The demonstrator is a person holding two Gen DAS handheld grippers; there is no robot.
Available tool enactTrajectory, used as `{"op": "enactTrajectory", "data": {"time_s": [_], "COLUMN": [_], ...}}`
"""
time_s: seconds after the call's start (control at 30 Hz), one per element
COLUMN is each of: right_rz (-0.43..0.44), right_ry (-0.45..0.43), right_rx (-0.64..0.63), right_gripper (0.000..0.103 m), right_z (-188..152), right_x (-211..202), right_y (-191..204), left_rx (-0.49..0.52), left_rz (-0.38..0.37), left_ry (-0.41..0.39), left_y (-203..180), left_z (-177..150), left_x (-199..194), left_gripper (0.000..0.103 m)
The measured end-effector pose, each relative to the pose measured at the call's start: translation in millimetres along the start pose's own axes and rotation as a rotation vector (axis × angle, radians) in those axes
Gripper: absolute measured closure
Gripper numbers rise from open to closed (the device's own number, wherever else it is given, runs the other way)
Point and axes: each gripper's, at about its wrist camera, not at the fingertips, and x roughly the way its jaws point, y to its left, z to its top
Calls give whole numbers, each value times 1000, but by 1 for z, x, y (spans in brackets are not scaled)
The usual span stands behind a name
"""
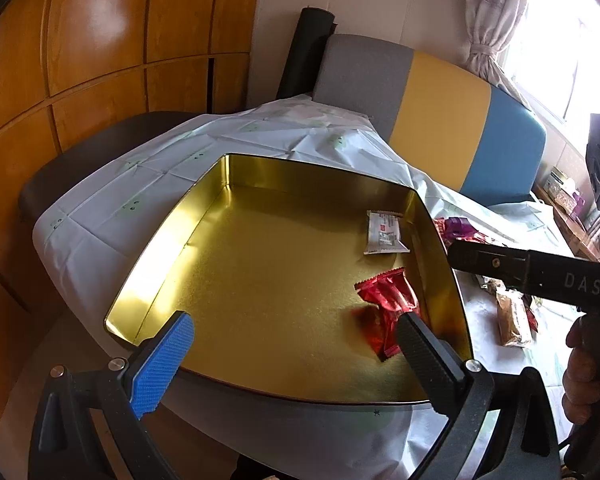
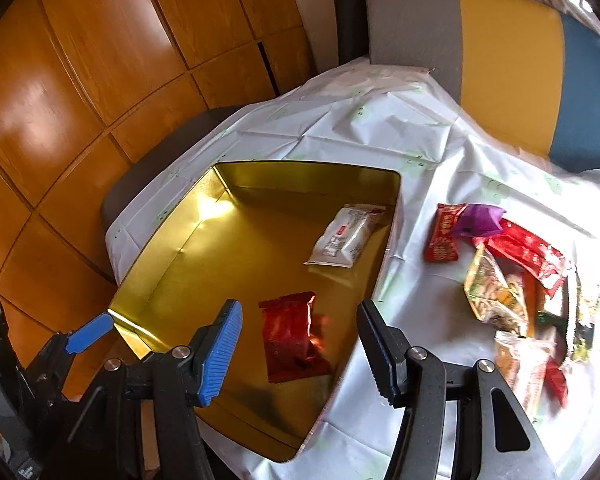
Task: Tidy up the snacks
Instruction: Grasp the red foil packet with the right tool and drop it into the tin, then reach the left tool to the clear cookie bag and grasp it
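Right wrist view: right claw (image 2: 300, 344) apart, empty, above red packet (image 2: 292, 336) inside gold tin (image 2: 172, 280); loose snacks (image 2: 516, 288) at 3 o'clock on worktop (image 2: 380, 140). Left claw (image 1: 296, 344) apart over tin's near edge.

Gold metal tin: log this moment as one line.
gold metal tin: holds white packet, red foil packet | right claw: open above red one | left claw: open | snack pile: on tablecloth

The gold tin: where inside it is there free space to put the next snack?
The gold tin is bare along its left wall and far corner. The white packet sits near the right wall and the red packet near the front. The snack pile crowds the cloth to the right.
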Motion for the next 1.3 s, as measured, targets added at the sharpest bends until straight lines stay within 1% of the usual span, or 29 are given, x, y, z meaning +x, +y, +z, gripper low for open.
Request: {"op": "enactTrajectory", "data": {"time_s": [0.13, 0.23, 0.4, 0.5, 0.63, 0.67, 0.7, 0.8, 0.93, 1.0, 1.07, 1.13, 1.2, 1.27, 1.3], "right_rz": [-16, -39, -101, -152, -232, -248, -268, -322, -379, -406, -422, -425, -421, -405, -399], "right_ry": [-16, -33, -55, -58, -50, -49, -50, -54, -57, -55, -56, -61, -29, -50, -63], "right_rx": [11, 7, 22, 44, 99, 111, 125, 154, 182, 204, 235, 292, 360, 388, 389], "right_gripper": [42, 38, 32, 31, 30, 30, 30, 30, 27, 27, 27, 27, 27, 27, 27], "right_z": [-5, -10, -19, -25, -35, -37, -39, -44, -50, -55, -61, -70, -75, -73, -71], "right_x": [-8, -17, -40, -52, -69, -73, -78, -92, -107, -112, -115, -117, -114, -119, -121], "right_y": [-8, -16, -45, -68, -111, -119, -130, -157, -192, -212, -228, -246, -261, -267, -268], "left_rx": [14, 26, 50, 66, 83, 95, 107, 139, 194, 219, 273, 301, 327, 341, 343], "left_rz": [-10, -26, -52, -74, -103, -122, -135, -169, -215, -235, -234, -246, -251, -264, -265], "left_ry": [4, 14, 32, 48, 57, 61, 59, 40, 39, 56, 77, 96, 118, 153, 165], "left_y": [-5, -10, -20, -28, -40, -45, -49, -64, -93, -105, -125, -141, -155, -170, -175], "left_z": [-1, -1, 1, 3, 8, 10, 12, 17, 26, 29, 32, 36, 38, 41, 42], "left_x": [-1, -1, -1, 1, 1, 1, 0, -4, -4, -1, 4, 10, 16, 26, 30], "left_gripper": [0, 1, 5, 5, 6, 7, 10, 10, 10, 10, 10, 15, 21, 26, 27]}}
